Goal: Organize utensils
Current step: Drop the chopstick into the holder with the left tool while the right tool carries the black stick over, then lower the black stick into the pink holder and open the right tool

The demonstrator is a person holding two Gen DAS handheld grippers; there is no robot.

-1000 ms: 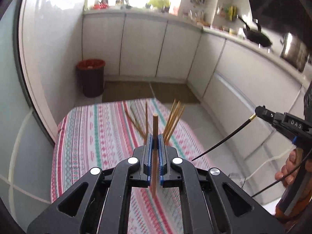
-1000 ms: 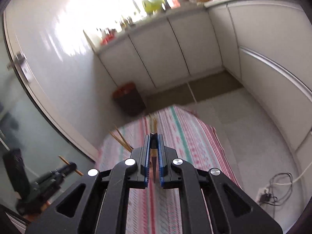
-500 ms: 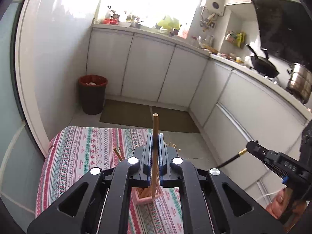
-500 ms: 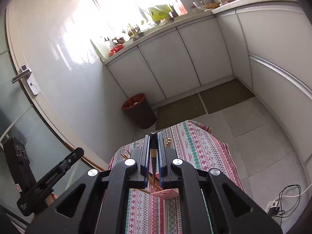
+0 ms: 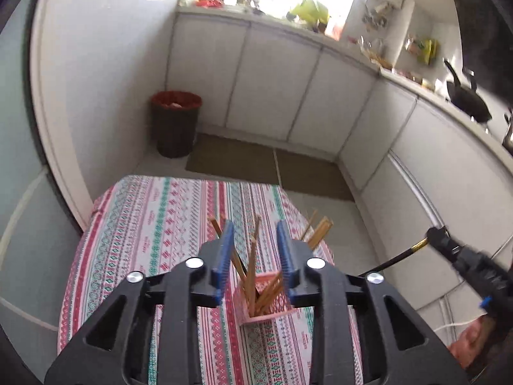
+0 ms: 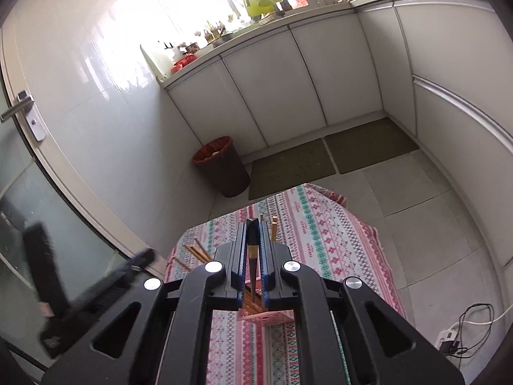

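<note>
A: Dropped already, that wooden chopstick [image 5: 251, 269]? Left tongs [image 5: 253, 256] have just been opened; it's seen standing loose in the pink holder [image 5: 266, 301] on the striped tabletop [image 5: 154, 224].

B: Yep. Right tongs [image 6: 253, 256] are kept clamped on a dark chopstick [image 6: 251, 250] above the same holder [image 6: 266, 316].

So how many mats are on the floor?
2. The first mat lies next to the bin. The second mat lies beside it in the cabinet corner. The table may hide more.
</note>
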